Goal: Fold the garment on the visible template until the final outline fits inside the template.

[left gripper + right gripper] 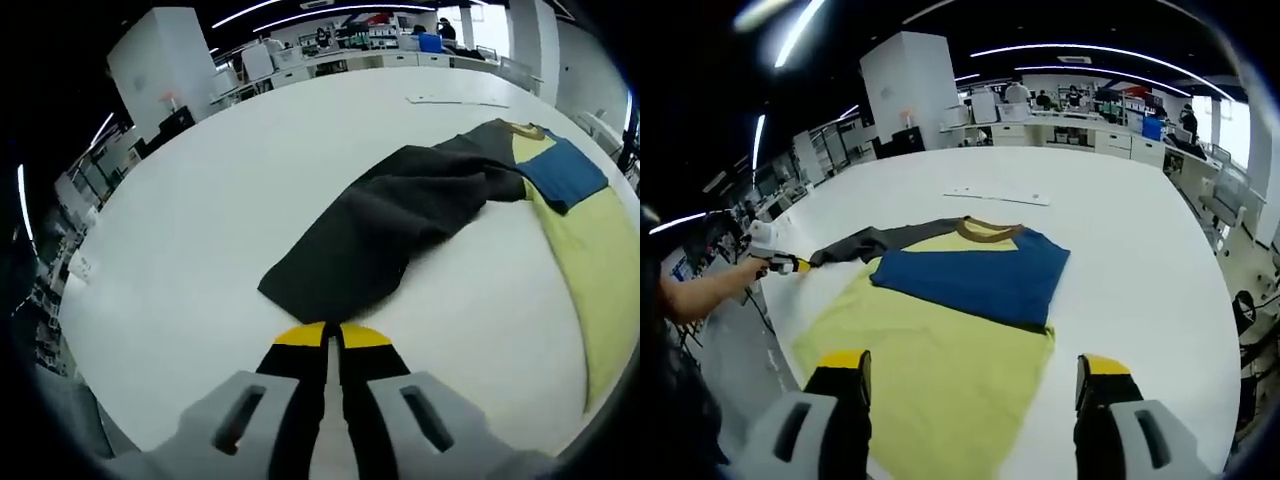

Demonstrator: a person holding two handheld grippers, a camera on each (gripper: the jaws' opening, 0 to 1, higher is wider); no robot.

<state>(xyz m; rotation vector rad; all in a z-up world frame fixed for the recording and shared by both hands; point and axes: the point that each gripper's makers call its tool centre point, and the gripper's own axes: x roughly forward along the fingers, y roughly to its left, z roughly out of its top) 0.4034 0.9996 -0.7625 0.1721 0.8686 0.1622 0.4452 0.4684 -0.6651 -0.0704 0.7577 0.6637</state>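
the garment (pixel 950 330) lies spread on the desk (pixel 1120 210), one sleeve (pixel 370 235) stretched out to its left; a flat strip (pixel 997 196) lies on the desk beyond it.

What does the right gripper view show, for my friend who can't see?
A yellow shirt lies flat on a big white table, one blue sleeve folded across it. The right gripper hovers open over it, while the left gripper holds the dark sleeve out sideways.
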